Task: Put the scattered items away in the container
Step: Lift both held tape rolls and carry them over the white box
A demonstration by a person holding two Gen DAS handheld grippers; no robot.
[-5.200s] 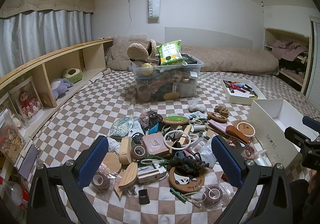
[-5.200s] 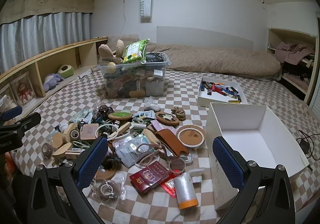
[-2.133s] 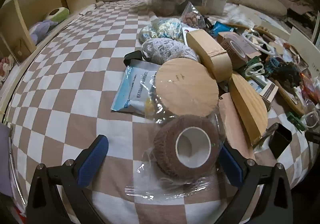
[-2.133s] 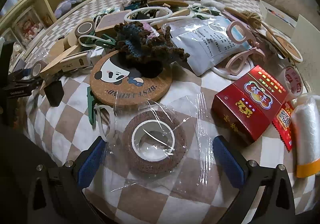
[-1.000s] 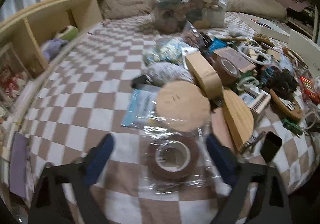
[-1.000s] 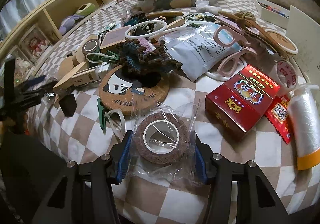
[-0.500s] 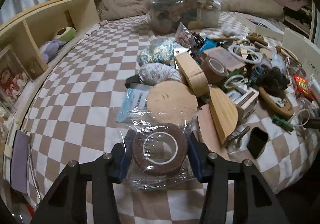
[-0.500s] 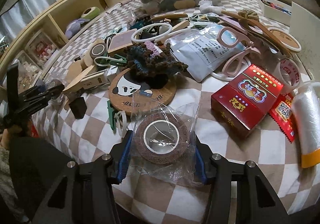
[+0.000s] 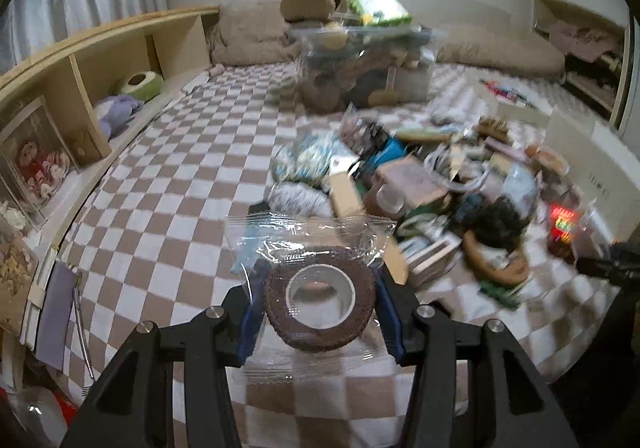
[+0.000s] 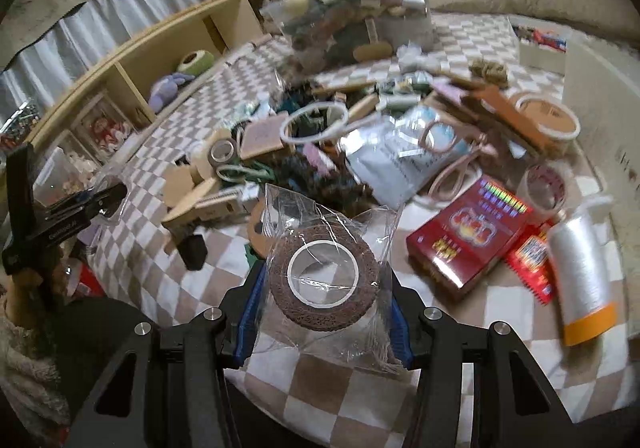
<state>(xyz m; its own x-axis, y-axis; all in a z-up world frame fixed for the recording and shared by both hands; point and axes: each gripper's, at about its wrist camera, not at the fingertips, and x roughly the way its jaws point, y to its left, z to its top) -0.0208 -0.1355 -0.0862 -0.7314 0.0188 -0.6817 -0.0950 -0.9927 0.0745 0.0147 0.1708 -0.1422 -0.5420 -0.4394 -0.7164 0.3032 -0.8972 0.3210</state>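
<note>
Pinching a bagged brown tape roll [image 9: 320, 308] between its blue pads, the left gripper [image 9: 319, 312] holds it above the checkered bed [image 9: 160, 188]; the right gripper [image 10: 323, 302] likewise clamps a second bagged tape roll [image 10: 323, 284] beside the red box [image 10: 468, 236]; the white container [image 10: 596, 88] stands at the far right, behind the clutter.

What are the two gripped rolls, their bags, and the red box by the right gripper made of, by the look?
Left roll and right roll: brown, matte, finely textured, likely fabric or crepe wrap on a smooth white core.
Left bag and right bag: clear thin plastic film, glossy and creased.
Red box: probably printed cardboard, glossy; motion blur limits certainty.
</note>
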